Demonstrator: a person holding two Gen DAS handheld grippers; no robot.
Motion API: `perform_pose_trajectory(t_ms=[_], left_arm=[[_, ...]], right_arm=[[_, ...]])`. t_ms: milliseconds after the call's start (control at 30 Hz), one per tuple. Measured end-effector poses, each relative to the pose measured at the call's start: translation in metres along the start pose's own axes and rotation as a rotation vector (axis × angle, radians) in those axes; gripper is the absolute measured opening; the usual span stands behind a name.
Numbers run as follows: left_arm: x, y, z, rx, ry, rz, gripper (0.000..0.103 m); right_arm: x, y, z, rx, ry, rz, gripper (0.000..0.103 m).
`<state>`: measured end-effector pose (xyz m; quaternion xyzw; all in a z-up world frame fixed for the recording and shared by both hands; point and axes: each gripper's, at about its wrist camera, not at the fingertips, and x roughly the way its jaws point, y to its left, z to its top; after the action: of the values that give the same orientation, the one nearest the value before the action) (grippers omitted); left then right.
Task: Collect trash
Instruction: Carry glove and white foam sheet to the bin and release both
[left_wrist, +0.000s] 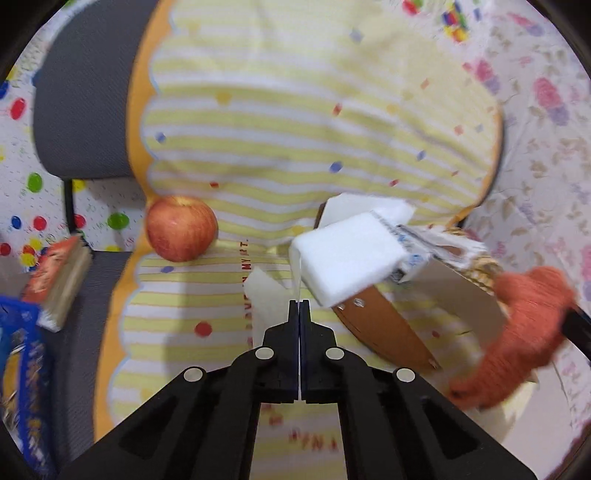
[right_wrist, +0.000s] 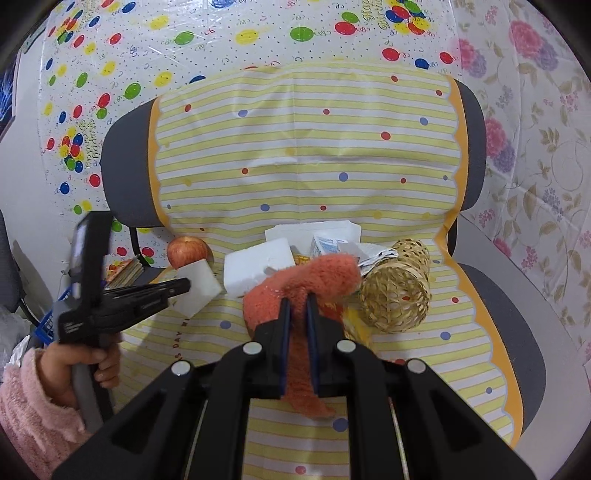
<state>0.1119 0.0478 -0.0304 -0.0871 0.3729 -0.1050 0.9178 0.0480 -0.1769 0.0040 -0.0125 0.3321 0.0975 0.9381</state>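
trash sits heaped on the chair seat, on the striped yellow cover (right_wrist: 306, 162) — white foam blocks (right_wrist: 258, 267), a small milk carton (right_wrist: 325, 245), crumpled paper, all crowded against a woven basket (right_wrist: 397, 291) lying on its side at about two o'clock from the right tongs (right_wrist: 298, 301). those right tongs are clamped on an orange fuzzy cloth (right_wrist: 314, 275), which drapes over their tips and hangs down between them. the left tongs (left_wrist: 299, 303) are pressed together at the tips; from their own camera a thin edge of white foam seems to run down to the tips, though i cannot tell whether it is really pinched or only just beyond them. a foam block (left_wrist: 347, 258) lies at one o'clock from them, a smaller flat piece (left_wrist: 264, 295) at eleven. an apple (left_wrist: 181, 232) rests well to the left, at ten o'clock, and a book (left_wrist: 59, 280) sits on the bare seat edge beyond it.

i would judge this the gathering step: the cloth is in hand, most of the foam and paper not yet collected. no bin shows in either view. next the cloth needs carrying off clear of the basket, and the left tongs need a firm bite on the foam — it is light and crumbly, easily dropped.
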Motion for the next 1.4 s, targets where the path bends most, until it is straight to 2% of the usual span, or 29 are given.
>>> perform_pose_trajectory(t_ms=[200,467,567,900,1133,1400], left_arm=[[-0.072,-0.017,-0.026,0.041,-0.077,-0.023,0.000],[-0.123,-0.051,-0.061,0.124,-0.102,-0.029,0.000],[-0.135,-0.064,-0.072,0.130,-0.099,-0.069,0.000],[-0.161,-0.110,-0.096,0.219,-0.111,-0.167,0.000],[-0.159,-0.156,-0.121,0.326,-0.097,-0.255,0.000],[-0.145,-0.219,-0.155,0.449,-0.043,-0.402,0.000]], right_arm=[[-0.019,0.007,0.001,0.003,-0.019,0.030,0.009],[-0.058,0.008,-0.010,0.014,-0.029,0.045,0.009],[-0.075,0.006,-0.018,0.015,-0.036,0.034,0.009],[-0.139,-0.017,-0.043,0.060,-0.079,-0.041,0.009],[-0.164,-0.038,-0.079,0.116,-0.052,-0.127,0.009],[-0.193,-0.061,-0.121,0.168,-0.011,-0.250,0.009]])
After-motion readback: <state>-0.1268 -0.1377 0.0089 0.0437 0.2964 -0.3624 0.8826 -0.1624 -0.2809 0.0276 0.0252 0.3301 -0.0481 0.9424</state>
